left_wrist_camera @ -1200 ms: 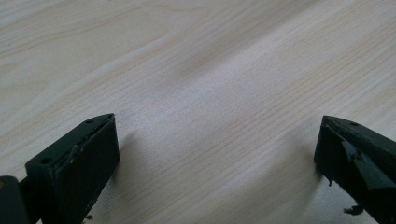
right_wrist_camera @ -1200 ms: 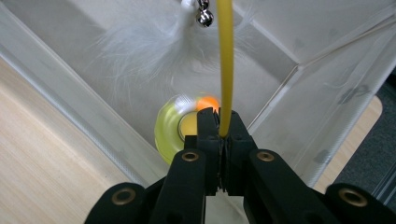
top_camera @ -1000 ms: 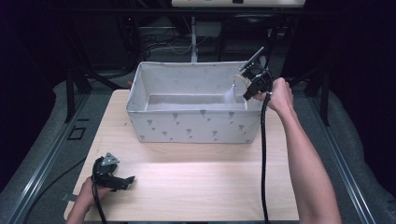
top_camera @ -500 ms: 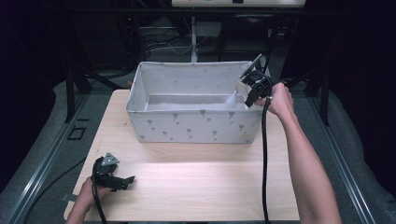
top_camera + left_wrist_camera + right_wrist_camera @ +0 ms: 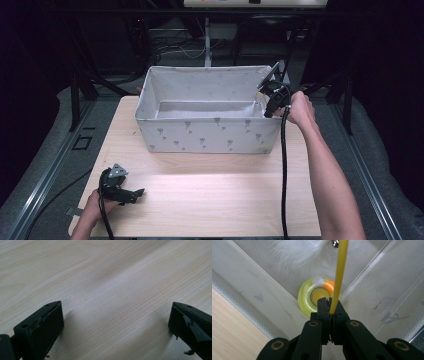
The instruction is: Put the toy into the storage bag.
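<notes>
The right gripper (image 5: pixel 329 305) is pinching a thin yellow rod (image 5: pixel 339 275) of a cat toy, lowering it into the fabric box (image 5: pixel 210 131) at its 3 o'clock corner. White feathers (image 5: pixel 294 250) and a yellow suction base (image 5: pixel 315 298) are lying on the box floor, at 12 o'clock from the jaws. Lowering slowly is wise, keeping the rod off the wall before releasing. The left gripper (image 5: pixel 115 325) is idling, jaws wide apart, over the table (image 5: pixel 210 200).

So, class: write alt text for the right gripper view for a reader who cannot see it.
The right claw, jaws shut, grips a thin yellow rod over a grey fabric bin. Below lies a yellow-green ring with an orange bit, with white feathers and a small bell near the top.
</notes>
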Tool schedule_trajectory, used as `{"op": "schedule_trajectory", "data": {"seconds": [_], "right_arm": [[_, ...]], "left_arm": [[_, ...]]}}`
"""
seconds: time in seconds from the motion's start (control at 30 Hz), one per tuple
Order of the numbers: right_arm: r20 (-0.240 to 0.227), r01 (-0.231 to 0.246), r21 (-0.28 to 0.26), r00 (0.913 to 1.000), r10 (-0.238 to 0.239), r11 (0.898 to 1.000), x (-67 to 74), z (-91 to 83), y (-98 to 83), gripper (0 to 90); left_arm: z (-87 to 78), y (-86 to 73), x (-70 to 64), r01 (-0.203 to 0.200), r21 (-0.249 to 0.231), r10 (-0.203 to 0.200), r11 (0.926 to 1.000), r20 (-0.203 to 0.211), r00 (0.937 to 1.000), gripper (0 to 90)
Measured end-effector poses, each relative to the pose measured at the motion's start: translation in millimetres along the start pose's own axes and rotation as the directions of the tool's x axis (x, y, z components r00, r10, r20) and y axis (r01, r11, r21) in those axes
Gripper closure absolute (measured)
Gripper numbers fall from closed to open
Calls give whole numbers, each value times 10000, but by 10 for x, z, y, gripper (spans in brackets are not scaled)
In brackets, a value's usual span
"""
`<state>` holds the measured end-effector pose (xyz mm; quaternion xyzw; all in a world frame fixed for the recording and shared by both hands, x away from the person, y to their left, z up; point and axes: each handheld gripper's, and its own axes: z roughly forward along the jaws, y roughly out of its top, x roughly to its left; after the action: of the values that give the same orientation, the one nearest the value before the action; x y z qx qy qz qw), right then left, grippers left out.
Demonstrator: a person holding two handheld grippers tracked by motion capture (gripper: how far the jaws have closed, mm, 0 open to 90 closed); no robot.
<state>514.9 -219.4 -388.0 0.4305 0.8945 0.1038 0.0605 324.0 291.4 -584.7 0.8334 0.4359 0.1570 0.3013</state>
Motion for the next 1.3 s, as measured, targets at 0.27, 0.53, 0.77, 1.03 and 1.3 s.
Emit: {"op": "schedule_trajectory", "data": {"seconds": [0.27,0.53,0.77,1.03,1.3], "right_arm": [[187,-181,-192,9997,185,9997,-22,-126,5,776],[33,-373,-1155,9993,379,9926,-8,-534,-32,547],[-235,-39,-1945,9997,-7,9809,201,-949,-82,323],[-548,924,-2532,9925,-1097,9630,670,-1067,-231,156],[-875,1748,-2327,9760,-1996,9567,1119,-834,-353,110]], "left_arm": [[0,0,1,-7,1,7,10000,1,10000,0],[0,0,-1,5,-2,-5,10000,-3,10000,0],[1,0,-1,6,-8,-6,10000,-2,10000,0],[7,-2,-8,66,-71,-67,10000,-72,10000,0],[7,-1,-6,31,-66,-32,10000,-75,10000,0]]}}
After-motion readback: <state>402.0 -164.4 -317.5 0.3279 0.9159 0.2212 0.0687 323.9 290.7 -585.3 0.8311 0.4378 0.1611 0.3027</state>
